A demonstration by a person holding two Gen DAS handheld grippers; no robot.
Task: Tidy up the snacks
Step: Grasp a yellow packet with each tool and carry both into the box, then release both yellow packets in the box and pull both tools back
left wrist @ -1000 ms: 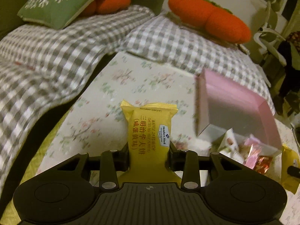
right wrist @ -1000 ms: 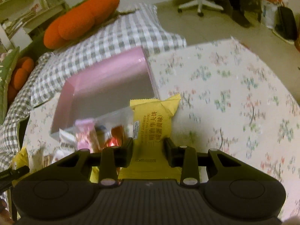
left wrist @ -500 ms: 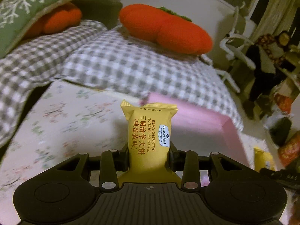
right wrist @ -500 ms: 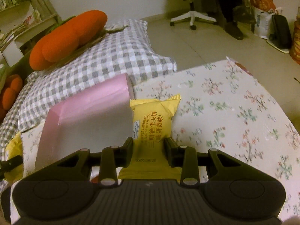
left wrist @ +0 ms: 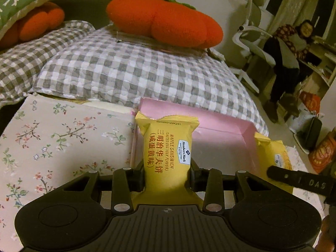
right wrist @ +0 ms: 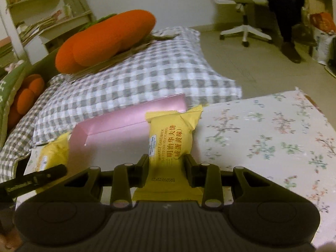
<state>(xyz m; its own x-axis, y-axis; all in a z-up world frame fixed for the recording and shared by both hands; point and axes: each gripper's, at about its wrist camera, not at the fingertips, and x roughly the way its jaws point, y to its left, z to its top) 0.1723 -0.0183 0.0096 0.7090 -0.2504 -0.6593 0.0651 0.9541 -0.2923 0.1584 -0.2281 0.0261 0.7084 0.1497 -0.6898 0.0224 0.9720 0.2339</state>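
Floral tablecloth (left wrist: 52, 138), checked bedding (left wrist: 136, 71), orange cushion (left wrist: 163, 21)

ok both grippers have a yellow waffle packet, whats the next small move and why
Probably ease both grippers forward and down over the pink box. The left gripper and right gripper each clamp a yellow waffle sandwich packet, and both packets already sit at the box's open interior, which looks bare.
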